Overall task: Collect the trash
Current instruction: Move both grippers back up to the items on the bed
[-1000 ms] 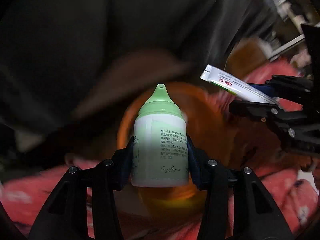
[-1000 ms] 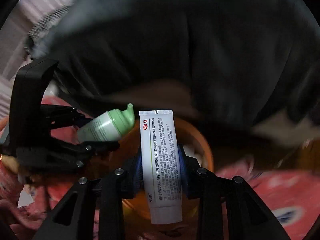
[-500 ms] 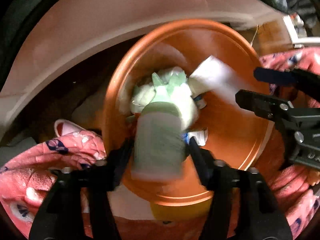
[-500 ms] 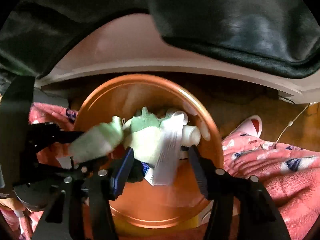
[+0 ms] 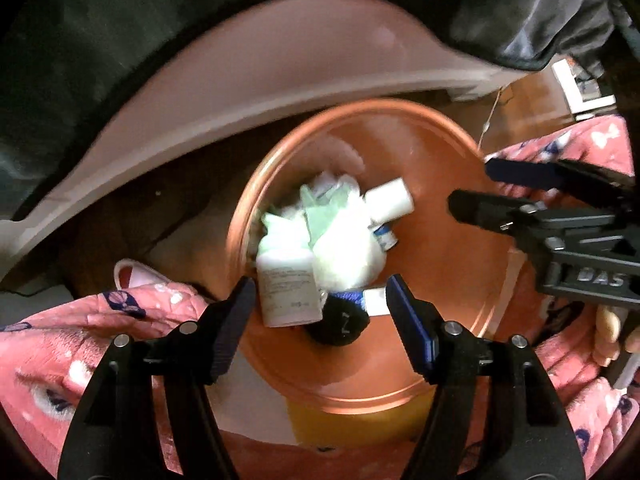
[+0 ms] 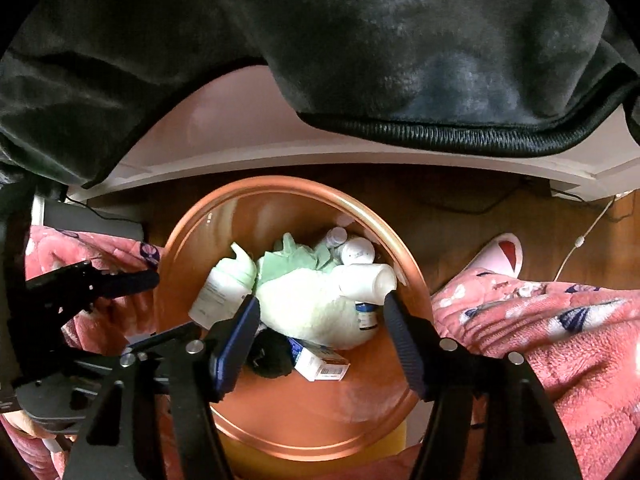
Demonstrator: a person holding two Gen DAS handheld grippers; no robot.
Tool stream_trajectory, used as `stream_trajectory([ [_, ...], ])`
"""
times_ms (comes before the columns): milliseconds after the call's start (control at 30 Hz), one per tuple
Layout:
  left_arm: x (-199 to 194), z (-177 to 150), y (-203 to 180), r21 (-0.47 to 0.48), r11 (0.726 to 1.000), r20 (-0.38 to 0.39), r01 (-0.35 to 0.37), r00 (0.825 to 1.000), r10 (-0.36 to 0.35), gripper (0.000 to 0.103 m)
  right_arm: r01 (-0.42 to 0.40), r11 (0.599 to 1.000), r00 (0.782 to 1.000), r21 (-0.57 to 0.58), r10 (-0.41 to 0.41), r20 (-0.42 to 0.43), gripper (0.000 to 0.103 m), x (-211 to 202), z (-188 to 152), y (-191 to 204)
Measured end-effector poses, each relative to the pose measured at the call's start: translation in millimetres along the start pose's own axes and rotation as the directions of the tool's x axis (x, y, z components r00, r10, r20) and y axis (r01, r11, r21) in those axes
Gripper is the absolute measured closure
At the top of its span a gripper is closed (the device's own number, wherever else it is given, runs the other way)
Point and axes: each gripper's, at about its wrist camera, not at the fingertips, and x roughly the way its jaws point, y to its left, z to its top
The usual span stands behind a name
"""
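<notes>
An orange waste bin [image 5: 460,340] [image 6: 304,420] stands on the floor below both grippers. Inside lie the white bottle with a green cap [image 5: 286,284] [image 6: 222,290], crumpled green and white tissue [image 5: 340,240] [image 6: 308,300], a white bottle [image 5: 390,202] [image 6: 366,276], a small box [image 6: 320,364] and a black cap [image 5: 340,324]. My left gripper [image 5: 320,300] is open and empty above the bin. My right gripper [image 6: 318,316] is open and empty above the bin, and shows at the right in the left wrist view [image 5: 520,200].
A pink flowered blanket [image 6: 540,340] [image 5: 80,340] lies on both sides of the bin. A slipper [image 6: 500,254] rests on the wooden floor. A pale furniture edge [image 6: 360,156] and dark cloth [image 6: 360,40] hang above. A thin cable [image 6: 580,240] runs at the right.
Both grippers opened over the bin. The green-capped bottle dropped from the left gripper and the white tube from the right one into the bin.
</notes>
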Motion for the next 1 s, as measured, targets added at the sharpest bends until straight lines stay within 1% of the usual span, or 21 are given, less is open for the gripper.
stream_trajectory([
  [100,-21,-4,-3,-0.012,1.000,0.076,-0.002,0.997,0.003,0.036,-0.010,1.000,0.998,-0.006,0.011,0.061,0.040,-17,-1,4],
  [167,-42,-9,-5,-0.022,0.999,0.144,-0.042,0.989,0.044,0.036,-0.019,1.000,0.992,-0.024,0.022,0.125,0.040,-38,-2,9],
  [200,-54,-12,-7,-0.028,0.998,0.184,-0.065,0.981,0.069,0.036,-0.015,0.999,0.989,-0.035,0.020,0.148,0.040,-46,-3,11],
  [267,-85,-19,-10,-0.042,0.995,0.275,-0.095,0.956,0.103,0.036,-0.008,0.997,0.978,-0.072,0.023,0.210,0.039,-72,-6,19],
  [333,-117,-26,-14,-0.058,0.991,0.357,-0.118,0.925,0.131,0.036,-0.020,0.995,0.966,-0.096,0.044,0.256,0.037,-96,-8,25],
  [367,-132,-29,-16,-0.066,0.989,0.395,-0.134,0.907,0.149,0.031,-0.029,0.994,0.957,-0.108,0.059,0.284,0.037,-111,-8,28],
  [400,-143,-30,-17,-0.072,0.987,0.421,-0.144,0.893,0.161,0.029,-0.036,0.993,0.950,-0.116,0.070,0.304,0.035,-122,-8,30],
  [433,-159,-32,-17,-0.085,0.984,0.459,-0.159,0.870,0.180,0.027,-0.040,0.990,0.938,-0.132,0.083,0.336,0.035,-139,-7,34],
  [533,-198,-33,-15,-0.121,0.977,0.545,-0.178,0.811,0.215,0.026,-0.037,0.983,0.893,-0.180,0.113,0.436,0.030,-186,-1,46],
  [567,-207,-31,-13,-0.135,0.974,0.562,-0.182,0.796,0.227,0.023,-0.037,0.981,0.881,-0.191,0.122,0.457,0.027,-196,3,49],
  [600,-217,-30,-12,-0.145,0.972,0.579,-0.185,0.781,0.235,0.021,-0.034,0.977,0.861,-0.210,0.136,0.490,0.025,-212,10,54],
  [633,-228,-27,-10,-0.156,0.970,0.605,-0.185,0.759,0.242,0.016,-0.024,0.975,0.840,-0.222,0.140,0.524,0.023,-226,19,58],
  [700,-244,-21,-5,-0.181,0.965,0.632,-0.188,0.730,0.261,0.014,-0.010,0.973,0.807,-0.230,0.143,0.573,0.019,-246,38,64],
  [733,-249,-18,-3,-0.195,0.963,0.642,-0.188,0.717,0.270,0.014,0.000,0.971,0.785,-0.239,0.148,0.602,0.019,-256,54,69],
  [767,-255,-15,0,-0.203,0.962,0.650,-0.183,0.710,0.272,0.014,0.019,0.968,0.768,-0.251,0.147,0.623,0.019,-263,69,74],
  [800,-259,-12,4,-0.212,0.961,0.654,-0.177,0.705,0.274,0.014,0.040,0.966,0.757,-0.255,0.138,0.639,0.018,-268,81,79],
  [833,-263,-9,8,-0.225,0.960,0.657,-0.167,0.701,0.276,0.014,0.077,0.964,0.743,-0.254,0.114,0.659,0.018,-272,100,83],
  [867,-267,-7,11,-0.232,0.960,0.661,-0.158,0.699,0.275,0.014,0.126,0.964,0.733,-0.235,0.069,0.676,0.018,-273,121,87],
  [933,-272,-3,18,-0.249,0.959,0.666,-0.139,0.694,0.274,0.014,0.196,0.958,0.728,-0.207,-0.001,0.686,0.018,-275,157,90],
  [967,-274,-1,20,-0.252,0.959,0.667,-0.132,0.694,0.271,0.014,0.226,0.955,0.730,-0.194,-0.033,0.683,0.019,-273,182,92],
  [1000,-276,-2,23,-0.253,0.960,0.667,-0.123,0.696,0.265,0.014,0.234,0.955,0.734,-0.181,-0.052,0.677,0.019,-270,194,91],
])
